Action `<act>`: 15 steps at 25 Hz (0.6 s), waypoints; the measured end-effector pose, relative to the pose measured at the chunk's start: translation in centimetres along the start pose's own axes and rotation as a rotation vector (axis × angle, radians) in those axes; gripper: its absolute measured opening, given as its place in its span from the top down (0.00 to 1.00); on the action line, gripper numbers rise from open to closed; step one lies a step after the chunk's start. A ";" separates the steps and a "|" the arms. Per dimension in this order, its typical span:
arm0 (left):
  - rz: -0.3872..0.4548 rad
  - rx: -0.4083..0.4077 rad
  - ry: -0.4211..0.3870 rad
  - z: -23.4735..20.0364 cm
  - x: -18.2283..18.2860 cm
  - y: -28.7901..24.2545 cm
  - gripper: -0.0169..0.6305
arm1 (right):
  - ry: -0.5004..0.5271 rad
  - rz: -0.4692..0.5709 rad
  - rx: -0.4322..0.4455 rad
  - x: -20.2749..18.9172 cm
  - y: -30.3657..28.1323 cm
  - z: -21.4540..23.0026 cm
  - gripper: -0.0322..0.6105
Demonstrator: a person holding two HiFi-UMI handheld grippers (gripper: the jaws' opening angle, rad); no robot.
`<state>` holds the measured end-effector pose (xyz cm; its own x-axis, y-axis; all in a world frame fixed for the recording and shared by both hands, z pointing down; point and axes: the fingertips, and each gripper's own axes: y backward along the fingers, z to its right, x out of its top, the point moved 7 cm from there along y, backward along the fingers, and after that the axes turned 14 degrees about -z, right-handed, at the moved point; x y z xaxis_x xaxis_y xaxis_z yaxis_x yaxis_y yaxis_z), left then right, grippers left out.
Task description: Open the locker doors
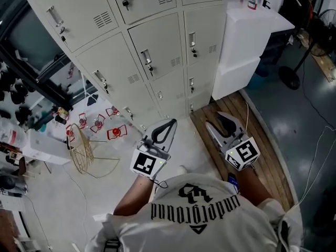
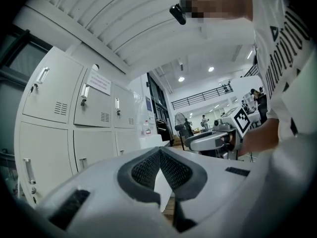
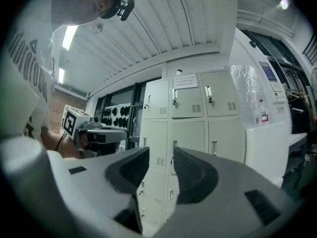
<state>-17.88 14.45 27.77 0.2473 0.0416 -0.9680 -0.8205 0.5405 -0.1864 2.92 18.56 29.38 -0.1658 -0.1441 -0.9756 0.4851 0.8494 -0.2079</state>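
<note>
While left gripper (image 1: pixel 171 123) is closed, right gripper (image 1: pixel 213 119) gapes.

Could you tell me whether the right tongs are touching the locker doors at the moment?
Apart. The right gripper view shows the right tongs open and empty, with the locker doors standing well beyond their tips.

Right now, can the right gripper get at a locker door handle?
Probably yes, after a step closer: the right gripper is open and empty, and nothing stands between it and the locker doors.
</note>
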 end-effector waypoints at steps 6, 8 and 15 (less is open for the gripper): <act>0.006 -0.034 0.037 -5.7 -1.7 0.4 0.96 | -0.033 -0.024 -0.024 0.2 -6.1 -0.3 0.70; 0.006 -0.034 0.042 -7.1 -2.1 0.3 0.96 | -0.032 -0.034 -0.020 0.3 -7.6 -0.5 0.70; -0.011 -0.037 0.049 -10.2 -3.1 -1.1 0.96 | -0.040 -0.032 -0.053 0.6 -10.1 1.3 0.70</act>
<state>-23.00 5.15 29.31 0.2318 -0.0055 -0.9727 -0.8364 0.5095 -0.2022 -0.94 9.25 30.77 -0.1451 -0.1908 -0.9708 0.4342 0.8694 -0.2358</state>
